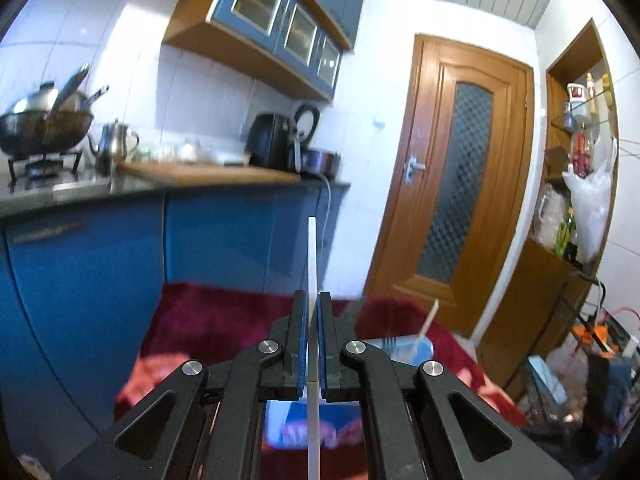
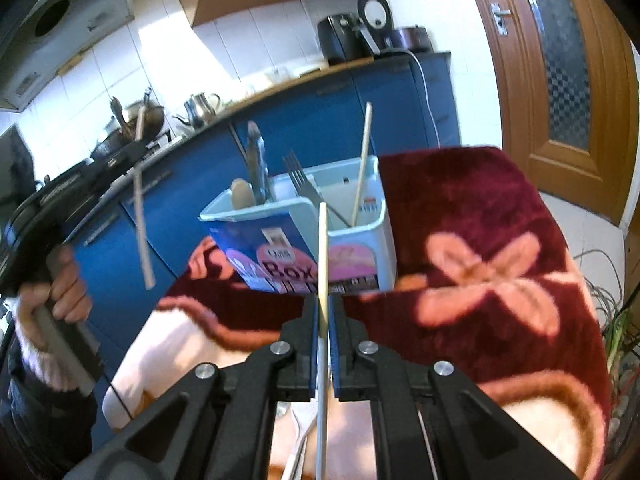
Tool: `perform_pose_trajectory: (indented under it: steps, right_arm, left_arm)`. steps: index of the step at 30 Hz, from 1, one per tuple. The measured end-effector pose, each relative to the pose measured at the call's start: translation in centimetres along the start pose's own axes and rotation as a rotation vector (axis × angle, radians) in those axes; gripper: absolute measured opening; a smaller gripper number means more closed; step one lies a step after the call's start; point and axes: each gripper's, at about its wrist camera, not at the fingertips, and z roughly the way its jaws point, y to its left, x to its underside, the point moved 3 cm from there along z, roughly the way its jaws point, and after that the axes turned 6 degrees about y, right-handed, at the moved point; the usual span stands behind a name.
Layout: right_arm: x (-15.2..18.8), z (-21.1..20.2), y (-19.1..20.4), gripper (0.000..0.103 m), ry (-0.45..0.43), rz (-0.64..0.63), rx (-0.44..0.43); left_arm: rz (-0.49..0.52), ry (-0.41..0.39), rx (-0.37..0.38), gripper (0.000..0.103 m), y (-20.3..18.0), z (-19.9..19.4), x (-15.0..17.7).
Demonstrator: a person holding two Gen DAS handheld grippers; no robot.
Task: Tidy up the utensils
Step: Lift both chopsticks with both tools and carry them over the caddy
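Note:
My left gripper (image 1: pixel 313 300) is shut on a pale chopstick (image 1: pixel 312 256) that points up past its tips; it also shows in the right wrist view (image 2: pixel 141 208), held high at the left. My right gripper (image 2: pixel 324 300) is shut on another pale chopstick (image 2: pixel 323 248), just in front of a light blue two-compartment utensil box (image 2: pixel 352 240) on the red floral cloth (image 2: pixel 480 240). The box holds a fork (image 2: pixel 300 180), a dark-handled utensil (image 2: pixel 256 160), a wooden spoon (image 2: pixel 242 194) and one chopstick (image 2: pixel 362 164). The box shows low in the left wrist view (image 1: pixel 412 350).
Blue kitchen cabinets (image 1: pixel 200 236) and a counter with a wok (image 1: pixel 44 124), a kettle (image 1: pixel 114 144) and an air fryer (image 1: pixel 272 140) stand behind the table. A wooden door (image 1: pixel 452 184) is at the right. Metal utensils (image 2: pixel 298 440) lie under my right gripper.

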Motion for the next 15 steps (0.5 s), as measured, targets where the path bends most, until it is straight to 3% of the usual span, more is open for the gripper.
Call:
perform_pose_trajectory:
  steps: [9, 15]
  right_arm:
    - [-2.8, -1.7, -0.4, 0.006, -0.150, 0.001, -0.019]
    - [-5.3, -1.5, -0.6, 0.006, -0.205, -0.008, 0.000]
  left_arm:
    - [-0.060, -0.130, -0.060, 0.004, 0.8, 4.0, -2.5]
    - [-0.084, -0.141, -0.072, 0.004, 1.7, 6.1, -2.1]
